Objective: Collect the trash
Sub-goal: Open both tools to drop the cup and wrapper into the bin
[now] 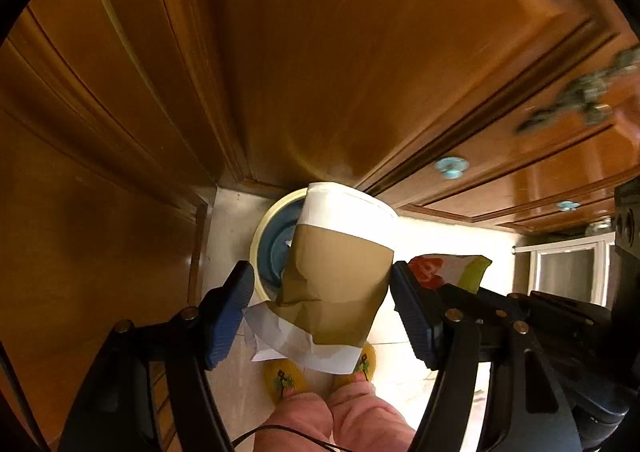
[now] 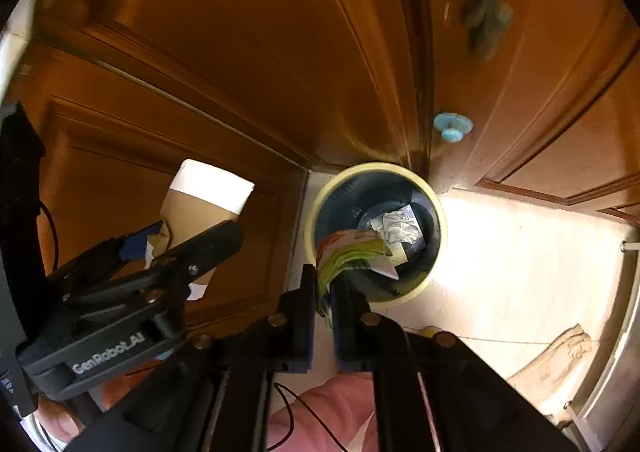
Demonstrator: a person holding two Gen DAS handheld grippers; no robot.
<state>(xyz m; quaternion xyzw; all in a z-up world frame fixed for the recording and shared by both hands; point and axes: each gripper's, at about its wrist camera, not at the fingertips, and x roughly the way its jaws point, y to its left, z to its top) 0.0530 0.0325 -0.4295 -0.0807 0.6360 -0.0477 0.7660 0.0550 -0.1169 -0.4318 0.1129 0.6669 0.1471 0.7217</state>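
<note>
the left gripper (image 1: pixel 322 294) held a crushed paper cup (image 1: pixel 340 264), brown with a white band at each end. its jaws stood about half open, one blue pad pressing on each side of the cup. the long axis of the cup ran along the fingers, away from the hand, with the wide white rim at the far end.

the right gripper (image 2: pixel 325 294) was almost fully closed, and its jaws pinched a thin, flat snack wrapper (image 2: pixel 348 252), yellow-green with red print. the wrapper stuck out forward from the jaws, and its free end hung over the mouth of the trash bin (image 2: pixel 438 207).

the bin, dark blue with a pale yellow rim, stood on the light floor in the corner of the wooden cabinets (image 2: pixel 240 71). it already had some crumpled paper (image 2: pixel 396 228) inside. both grippers pointed steeply down.

the relation that mattered was this: seen from the right wrist, the bin lay straight under the wrapper, so i judged the right hand to be the nearer one and ready to let go first. in the same view the cup was well to the left of the bin, in front of a cabinet door. from the left wrist the cup covered a part of the bin, so how far it was off the opening i could not tell exactly. probably the left hand needed to go sideways toward the bin before it released.
</note>
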